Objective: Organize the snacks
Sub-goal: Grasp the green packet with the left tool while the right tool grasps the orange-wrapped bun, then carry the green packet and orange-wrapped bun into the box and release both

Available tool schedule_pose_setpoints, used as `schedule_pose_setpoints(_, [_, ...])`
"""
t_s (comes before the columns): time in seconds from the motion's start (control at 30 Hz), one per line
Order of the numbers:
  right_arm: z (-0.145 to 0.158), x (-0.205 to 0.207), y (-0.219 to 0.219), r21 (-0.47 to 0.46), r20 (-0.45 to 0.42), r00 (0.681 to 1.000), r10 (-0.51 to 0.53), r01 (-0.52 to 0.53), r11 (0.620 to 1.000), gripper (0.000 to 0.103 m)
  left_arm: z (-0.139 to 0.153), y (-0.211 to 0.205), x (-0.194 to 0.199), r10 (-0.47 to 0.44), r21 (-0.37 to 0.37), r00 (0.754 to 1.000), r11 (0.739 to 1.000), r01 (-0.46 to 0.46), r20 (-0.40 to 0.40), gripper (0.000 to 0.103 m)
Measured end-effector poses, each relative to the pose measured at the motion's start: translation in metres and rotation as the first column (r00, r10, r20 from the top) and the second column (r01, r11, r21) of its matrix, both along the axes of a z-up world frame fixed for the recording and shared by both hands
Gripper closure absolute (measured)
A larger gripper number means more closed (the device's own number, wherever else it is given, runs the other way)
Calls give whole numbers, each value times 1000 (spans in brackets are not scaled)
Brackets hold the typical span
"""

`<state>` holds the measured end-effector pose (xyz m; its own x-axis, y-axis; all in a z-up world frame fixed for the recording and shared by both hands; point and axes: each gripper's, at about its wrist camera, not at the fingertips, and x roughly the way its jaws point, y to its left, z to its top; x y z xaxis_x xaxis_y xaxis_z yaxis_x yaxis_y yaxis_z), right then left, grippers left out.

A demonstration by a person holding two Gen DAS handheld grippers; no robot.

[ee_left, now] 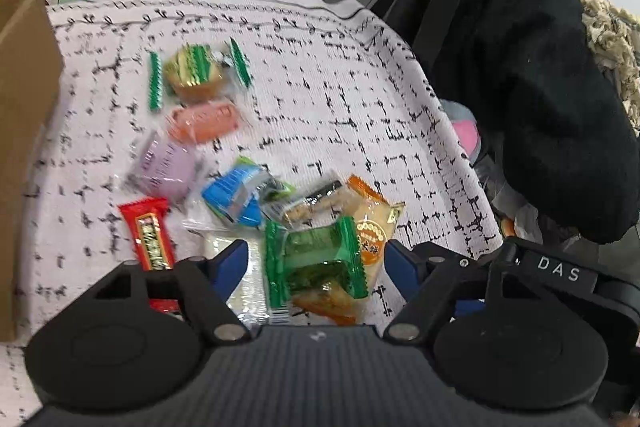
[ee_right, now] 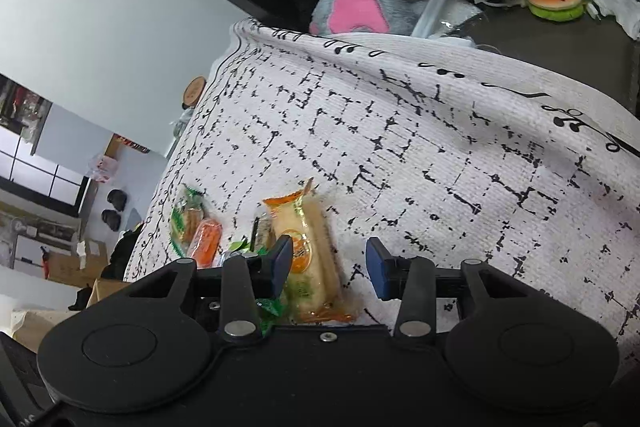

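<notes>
Snacks lie scattered on the patterned cloth (ee_left: 320,99): left of the green-wrapped snack (ee_left: 316,263) sits a red bar (ee_left: 150,235), right of it an orange packet (ee_left: 374,227). Left gripper (ee_left: 316,267) spread wide around the green one; right gripper (ee_right: 328,263) parted, holding nothing

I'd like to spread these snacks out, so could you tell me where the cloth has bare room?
The cloth lies bare right of the snack pile, out to its edge by the black garment, and along its far border. It is crowded from the cardboard box across to the orange packet.
</notes>
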<state>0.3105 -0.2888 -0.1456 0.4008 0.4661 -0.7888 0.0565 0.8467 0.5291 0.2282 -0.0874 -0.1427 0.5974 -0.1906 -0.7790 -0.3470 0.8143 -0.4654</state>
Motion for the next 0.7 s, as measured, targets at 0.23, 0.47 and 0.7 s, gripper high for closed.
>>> schedule_pose_setpoints(0.23, [-5,3,2,5,-9,1000,13,-13,1000,62,-13,-7,13,-23,22,999,999,23,-23,51])
schedule_pose_setpoints(0.47, [-8,5,16,-6,3,998,58,-58,998,62,-10,-5,10,-10,25,1000,1000,11,-25,70])
schedule_pose_setpoints(0.7, [-12,10,26,-39,3,997,77,-77,996,60,2,7,1,31,20,999,999,-32,5,70])
